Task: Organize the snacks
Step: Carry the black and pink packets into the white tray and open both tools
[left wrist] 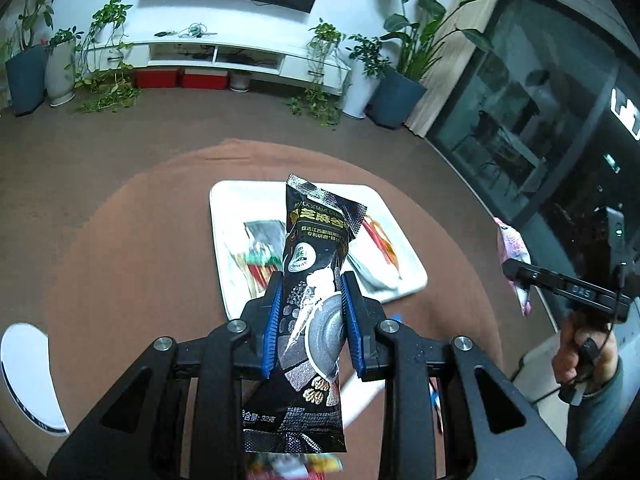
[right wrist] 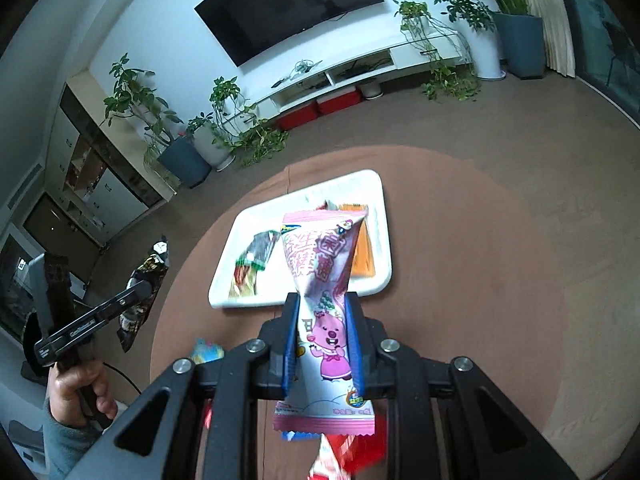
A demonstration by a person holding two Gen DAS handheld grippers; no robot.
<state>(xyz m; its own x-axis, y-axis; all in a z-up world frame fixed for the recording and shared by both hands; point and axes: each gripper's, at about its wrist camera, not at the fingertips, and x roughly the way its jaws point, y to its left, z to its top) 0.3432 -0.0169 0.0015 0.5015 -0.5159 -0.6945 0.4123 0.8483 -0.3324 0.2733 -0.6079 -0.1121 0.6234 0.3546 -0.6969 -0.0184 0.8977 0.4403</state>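
My left gripper (left wrist: 310, 280) is shut on a black sesame snack packet (left wrist: 314, 280) and holds it upright above the near edge of the white tray (left wrist: 218, 240). My right gripper (right wrist: 322, 300) is shut on a pink cartoon snack packet (right wrist: 320, 264) held above the tray's (right wrist: 376, 192) near edge. The tray holds several packets: a green-and-red one (left wrist: 260, 256), an orange one (left wrist: 382, 240) and a white one (left wrist: 372, 272). The right gripper also shows at the right of the left wrist view (left wrist: 516, 268), and the left gripper at the left of the right wrist view (right wrist: 140, 292).
The tray lies on a round table with a brown cloth (left wrist: 132, 260). Loose snack packets lie under the grippers: a red one (right wrist: 352, 448) and a blue one (right wrist: 206, 352). A white plate (left wrist: 28, 376) sits at the left. A TV stand and potted plants (left wrist: 396, 92) stand beyond.
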